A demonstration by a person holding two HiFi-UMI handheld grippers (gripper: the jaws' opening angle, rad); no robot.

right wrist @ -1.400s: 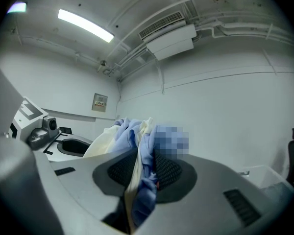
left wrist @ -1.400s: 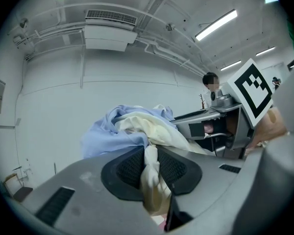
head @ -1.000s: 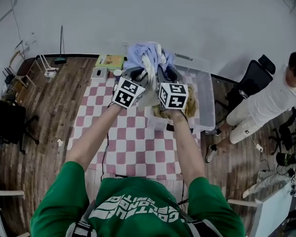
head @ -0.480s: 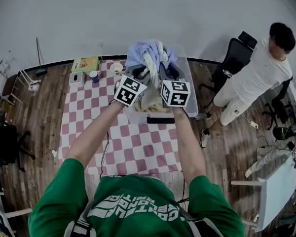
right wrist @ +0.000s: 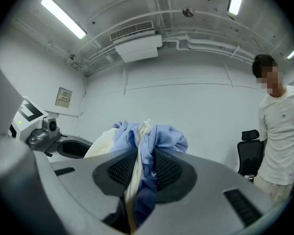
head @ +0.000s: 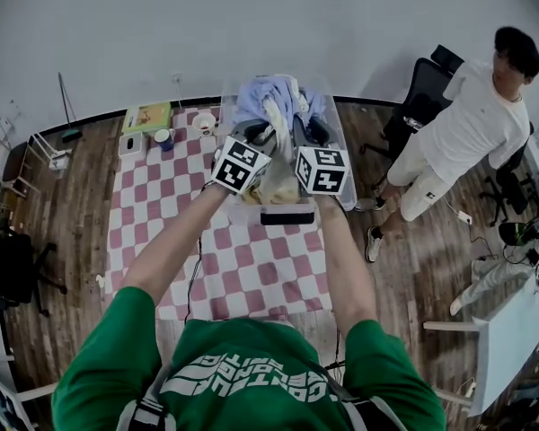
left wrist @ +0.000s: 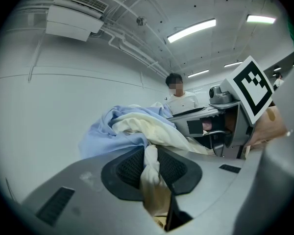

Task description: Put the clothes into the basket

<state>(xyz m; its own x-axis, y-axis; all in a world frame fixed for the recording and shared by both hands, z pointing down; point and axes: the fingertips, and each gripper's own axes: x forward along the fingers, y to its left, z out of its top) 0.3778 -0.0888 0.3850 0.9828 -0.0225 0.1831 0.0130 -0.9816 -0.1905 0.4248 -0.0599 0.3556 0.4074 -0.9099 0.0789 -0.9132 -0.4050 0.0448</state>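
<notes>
Holding clothes (head: 271, 99) over the basket (head: 344, 164), the left gripper (left wrist: 151, 164) and right gripper (right wrist: 139, 169) clamp nearly shut on them.

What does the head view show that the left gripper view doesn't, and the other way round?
Only the head view: the checkered table, the clear basket, a blue mug and the wearer's green shirt. Only the left gripper view: ceiling lights, an air-conditioning unit, and the left gripper clamped on a twist of cream cloth. Both: the blue and cream clothes bundle, the person in white and the right gripper.
</notes>
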